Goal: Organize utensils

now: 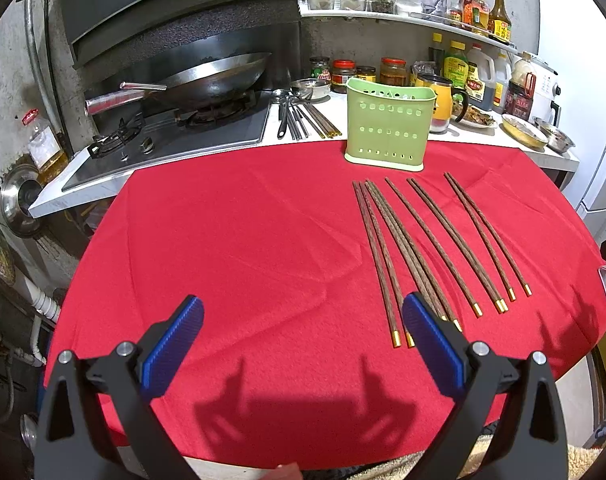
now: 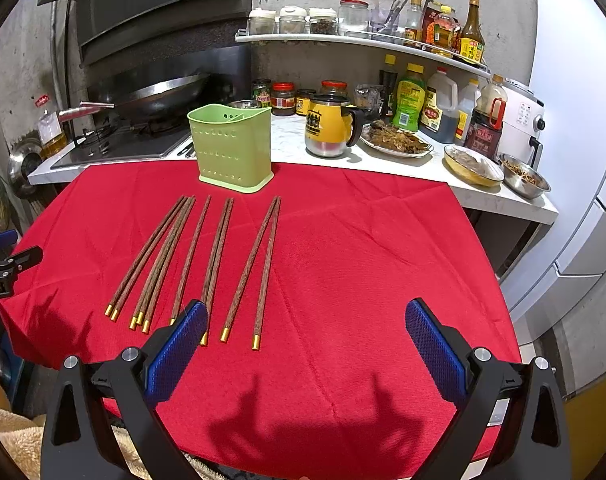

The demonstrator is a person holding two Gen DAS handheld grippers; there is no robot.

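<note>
Several brown wooden chopsticks (image 1: 431, 240) with gold tips lie side by side on the red cloth (image 1: 243, 240); they also show in the right wrist view (image 2: 207, 256). A green perforated utensil holder (image 1: 388, 124) stands upright and empty at the cloth's far edge, just behind them, and appears in the right wrist view (image 2: 233, 148). My left gripper (image 1: 303, 312) is open and empty, above the cloth left of the chopsticks. My right gripper (image 2: 307, 316) is open and empty, with its left finger over the near chopstick tips.
Behind the cloth runs a white counter (image 2: 503, 200) with a yellow mug (image 2: 331, 126), food dishes, jars and bottles. A wok (image 1: 211, 76) sits on the gas stove at the back left. Metal utensils (image 1: 299, 120) lie beside the stove. A shelf of jars hangs above.
</note>
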